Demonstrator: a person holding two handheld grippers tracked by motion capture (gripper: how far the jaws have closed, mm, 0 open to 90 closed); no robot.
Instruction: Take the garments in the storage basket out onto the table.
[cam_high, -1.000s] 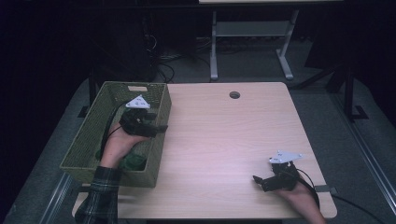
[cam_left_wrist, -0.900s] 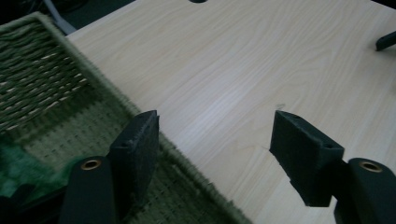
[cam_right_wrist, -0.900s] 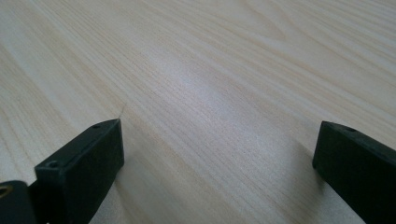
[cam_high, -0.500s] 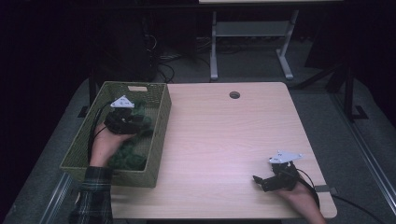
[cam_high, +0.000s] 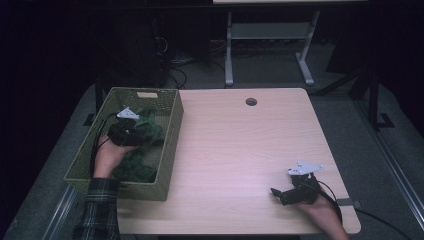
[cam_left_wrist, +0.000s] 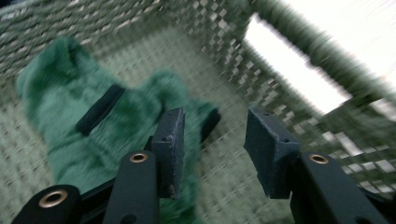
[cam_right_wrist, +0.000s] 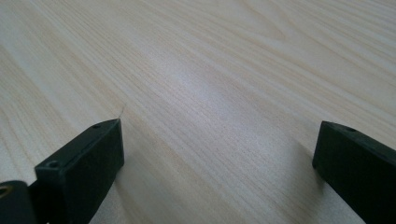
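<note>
Reaching deeper than a moment ago, the left gripper (cam_high: 131, 131) now sits toward the far end of the woven basket (cam_high: 170, 150) at the table's (cam_high: 240, 150) left edge, above the green cloth (cam_high: 140, 167) heaped inside, which suggests a grab is being lined up. From the left gripper view its jaws stand apart with nothing between them and the cloth (cam_left_wrist: 93, 126) just beyond, a black strip across it. Meanwhile the right gripper (cam_high: 285, 195) rests wide open on bare wood near the right corner.
</note>
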